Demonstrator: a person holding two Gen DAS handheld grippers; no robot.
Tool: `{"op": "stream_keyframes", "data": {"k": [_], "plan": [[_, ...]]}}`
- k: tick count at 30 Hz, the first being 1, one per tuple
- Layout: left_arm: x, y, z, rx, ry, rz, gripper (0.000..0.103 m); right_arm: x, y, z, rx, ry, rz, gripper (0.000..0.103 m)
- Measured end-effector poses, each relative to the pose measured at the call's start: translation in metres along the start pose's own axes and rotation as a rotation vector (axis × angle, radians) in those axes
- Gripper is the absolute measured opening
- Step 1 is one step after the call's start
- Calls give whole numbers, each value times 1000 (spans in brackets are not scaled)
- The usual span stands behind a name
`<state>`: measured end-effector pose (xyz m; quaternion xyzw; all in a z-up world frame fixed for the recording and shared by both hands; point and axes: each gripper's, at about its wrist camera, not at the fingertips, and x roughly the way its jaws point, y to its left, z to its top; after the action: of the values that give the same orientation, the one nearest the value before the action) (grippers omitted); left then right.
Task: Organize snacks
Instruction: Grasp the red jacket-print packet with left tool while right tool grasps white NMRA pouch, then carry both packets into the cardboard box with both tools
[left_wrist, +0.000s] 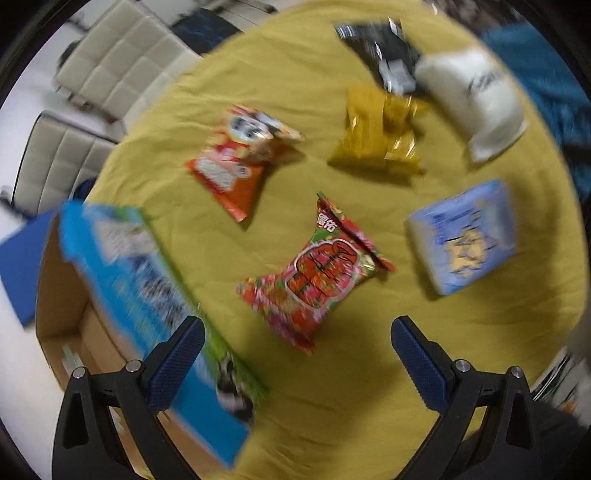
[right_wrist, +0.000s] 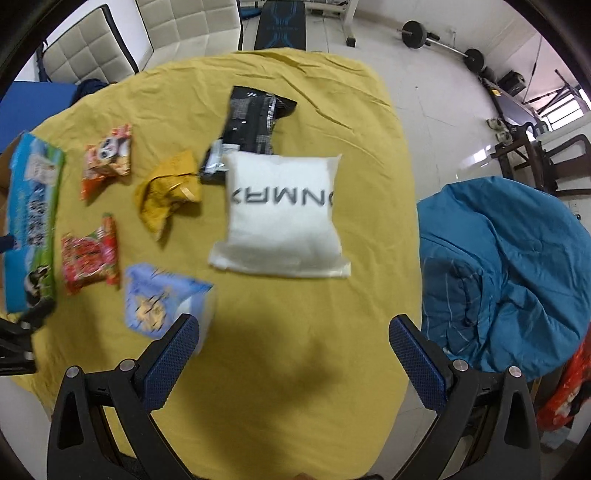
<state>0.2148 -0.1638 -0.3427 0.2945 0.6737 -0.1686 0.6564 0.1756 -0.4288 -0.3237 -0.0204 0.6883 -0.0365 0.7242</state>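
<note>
i see the yellow cloth (right_wrist: 295, 369) with a bare stretch right under my right claw (right_wrist: 293, 349), and its far and right edges drop off to the tiled floor, with a blue heap (right_wrist: 506, 273) close on the right. on the left edge a cardboard box (left_wrist: 62, 295) stands open, its blue printed flap (left_wrist: 147, 295) leaning over the cloth. both claws hang above the table, angled down at it. my left claw (left_wrist: 297, 347) is spread wide and holds nothing; the red packet (left_wrist: 317, 273) lies just ahead between its fingers, untouched. my right claw is also wide apart and empty, the pale blue packet (right_wrist: 159, 299) beside its left finger. the orange packet (left_wrist: 236, 162), yellow packet (left_wrist: 376, 129), black packet (right_wrist: 255, 122) and white pillow pack (right_wrist: 284, 210) lie farther out.
</note>
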Motion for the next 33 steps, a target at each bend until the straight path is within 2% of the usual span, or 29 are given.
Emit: {"op": "stream_keyframes", "data": {"k": [3, 6, 7, 8, 9, 10, 11, 12, 14, 17, 20, 23, 24, 26, 30, 33], "plan": [[37, -9, 14, 113, 83, 15, 103, 15, -6, 12, -20, 13, 13, 103], [58, -8, 21, 141, 134, 6, 100, 28, -10, 24, -33, 37, 12, 103], [65, -3, 23, 115, 144, -23, 93, 30, -11, 27, -33, 40, 17, 103], [66, 1, 24, 94, 143, -40, 90, 33, -12, 31, -29, 42, 23, 103], [67, 4, 24, 71, 139, -57, 81, 36, -14, 34, -22, 45, 29, 103], [67, 10, 24, 29, 145, -104, 64, 39, -16, 39, -12, 48, 35, 103], [67, 14, 22, -12, 152, -141, 56, 42, -18, 45, 2, 50, 47, 103], [65, 20, 19, -70, 155, -171, 54, 44, -19, 50, 15, 50, 59, 103], [62, 33, 11, -223, 156, -211, 52, 48, -21, 60, 49, 54, 89, 103], [62, 60, -10, -530, 180, -335, 51, 62, -21, 78, 100, 81, 128, 103], [58, 72, -25, -687, 155, -379, 51, 81, -16, 90, 124, 123, 134, 103], [56, 72, -38, -716, 139, -369, 55, 101, -14, 97, 168, 180, 159, 102], [70, 59, -39, -723, 129, -368, 55, 106, -12, 98, 175, 192, 163, 99], [72, 50, -31, -705, 123, -345, 56, 114, -9, 98, 171, 213, 166, 93], [91, 19, -25, -691, 104, -310, 49, 108, -3, 93, 153, 209, 144, 83], [71, 2, -33, -675, 111, -303, 48, 99, 4, 83, 129, 213, 145, 82]]}}
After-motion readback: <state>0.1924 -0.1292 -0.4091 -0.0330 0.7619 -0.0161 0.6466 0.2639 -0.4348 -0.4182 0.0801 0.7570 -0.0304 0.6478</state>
